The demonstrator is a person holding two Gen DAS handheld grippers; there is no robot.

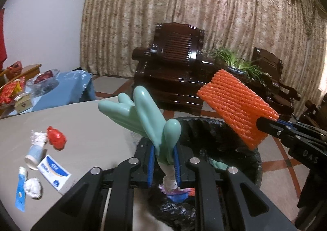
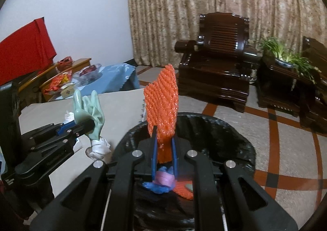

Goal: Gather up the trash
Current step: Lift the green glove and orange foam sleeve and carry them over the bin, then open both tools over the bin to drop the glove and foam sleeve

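Note:
My left gripper is shut on a pale green rubber glove and holds it over the rim of a bin with a black bag. The glove's white cuff hangs below the fingers. My right gripper is shut on an orange foam net sleeve and holds it upright above the same bin. Each gripper shows in the other's view: the right gripper with the net, the left gripper with the glove. Blue, pink and orange trash lies inside the bin.
On the grey table to the left lie a red wad, a paper cup, a blue-white box, a blue tube and a white wad. A dark wooden armchair and a potted plant stand behind.

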